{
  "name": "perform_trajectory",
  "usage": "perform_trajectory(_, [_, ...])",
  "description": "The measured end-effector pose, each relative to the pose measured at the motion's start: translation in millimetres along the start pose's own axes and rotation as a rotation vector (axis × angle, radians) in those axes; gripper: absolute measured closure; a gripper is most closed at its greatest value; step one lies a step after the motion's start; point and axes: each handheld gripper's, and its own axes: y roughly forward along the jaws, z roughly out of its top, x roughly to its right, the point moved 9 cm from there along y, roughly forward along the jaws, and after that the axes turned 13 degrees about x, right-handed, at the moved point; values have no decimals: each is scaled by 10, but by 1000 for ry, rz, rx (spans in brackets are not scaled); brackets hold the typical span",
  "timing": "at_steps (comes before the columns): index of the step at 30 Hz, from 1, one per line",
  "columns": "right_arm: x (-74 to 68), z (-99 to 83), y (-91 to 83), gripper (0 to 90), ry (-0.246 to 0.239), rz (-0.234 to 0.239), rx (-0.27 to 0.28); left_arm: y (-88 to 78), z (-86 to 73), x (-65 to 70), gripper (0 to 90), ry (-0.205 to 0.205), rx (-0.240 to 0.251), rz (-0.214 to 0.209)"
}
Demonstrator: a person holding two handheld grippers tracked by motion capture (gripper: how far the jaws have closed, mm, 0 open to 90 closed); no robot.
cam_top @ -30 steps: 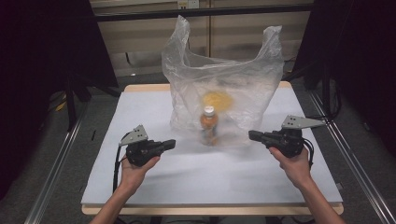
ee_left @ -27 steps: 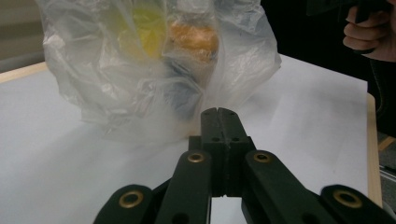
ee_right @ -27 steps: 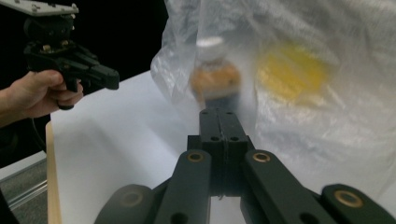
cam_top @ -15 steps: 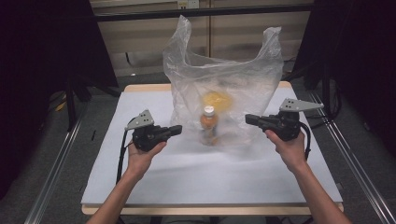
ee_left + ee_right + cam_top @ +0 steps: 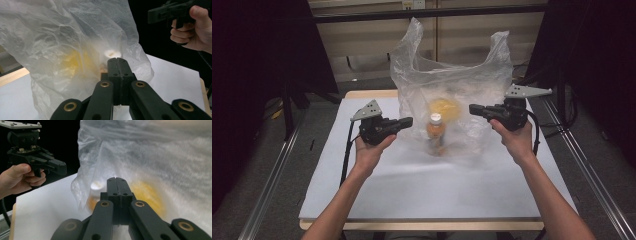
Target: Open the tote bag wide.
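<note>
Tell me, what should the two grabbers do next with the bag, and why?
Probably open both first. The left gripper and right gripper are shut and empty, pointing at the plastic bag from either side. The bag stands upright around a bottle, and shut jaws cannot pinch it.

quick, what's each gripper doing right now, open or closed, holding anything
Left gripper: closed, holding nothing, beside the plastic bag.
Right gripper: closed, holding nothing, at the bag's other side.
</note>
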Motion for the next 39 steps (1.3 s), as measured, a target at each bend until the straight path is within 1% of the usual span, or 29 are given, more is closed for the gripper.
perform_trajectory(2, [33,64,49,900,-6,-3,4,26,48,-30,900,5,8,-4])
perform_trajectory(4, [64,132,99,900,-12,-4,9,62,107,-49,900,-6,23,-3])
perform_trajectory(6, [87,184,135,900,-13,-4,13,111,161,-62,900,2,22,-6])
perform_trajectory(7, [105,214,154,900,-15,-6,19,140,190,-56,900,3,25,-14])
perform_trajectory(8, [116,241,171,900,-11,-3,26,162,212,-55,900,11,18,-13])
perform_trajectory(10, [139,286,210,900,-11,1,35,218,260,-33,900,19,24,-31])
perform_trajectory(11, [152,306,229,900,-14,1,35,241,279,-24,900,20,24,-34])
perform_trajectory(15, [228,394,325,900,-19,-7,29,344,347,-6,900,20,36,-50])
perform_trajectory(17, [264,460,374,900,-12,-3,40,384,357,-9,900,9,44,-54])
perform_trajectory(18, [291,488,401,900,-15,-6,44,403,349,-11,900,3,43,-51])
perform_trajectory(21, [373,549,475,900,-20,-20,37,457,291,0,900,8,22,-58])
perform_trajectory(22, [406,583,500,900,-20,-24,42,471,280,7,900,5,22,-62])
perform_trajectory(23, [425,601,515,900,-17,-23,45,491,265,10,900,2,18,-68])
perform_trajectory(24, [449,626,537,900,-9,-22,51,512,245,9,900,8,3,-65])
perform_trajectory(25, [471,646,558,900,-5,-24,51,536,233,19,900,4,7,-73])
perform_trajectory(26, [488,665,581,900,-2,-24,56,552,218,29,900,-9,9,-79])
perform_trajectory(27, [499,677,600,900,-1,-24,55,572,197,38,900,-15,8,-89])
perform_trajectory(28, [505,685,621,900,-3,-19,56,597,171,42,900,-14,-3,-89])
perform_trajectory(30, [528,700,676,900,6,-26,46,642,139,71,900,1,-21,-91])
perform_trajectory(31, [520,719,693,900,4,-18,51,649,141,89,900,-10,-12,-102])
perform_trajectory(32, [510,730,707,900,4,-14,54,652,133,103,900,-12,-12,-106])
perform_trajectory(33, [508,732,733,900,-6,-14,47,663,119,110,900,-7,-13,-106])
perform_trajectory(34, [517,726,763,900,-19,-18,36,677,93,114,900,-15,-23,-105])
perform_trajectory(35, [527,726,794,900,-11,-17,32,699,62,123,900,-7,-38,-106])
perform_trajectory(36, [540,734,832,900,-12,-21,30,705,47,131,900,-6,-42,-104])
perform_trajectory(37, [540,744,848,900,-13,-21,29,719,35,159,900,-16,-35,-121])
perform_trajectory(38, [534,765,866,900,-13,-15,30,726,17,179,900,-8,-39,-129])
perform_trajectory(39, [540,783,887,900,-20,-19,26,735,-5,193,900,0,-45,-128])
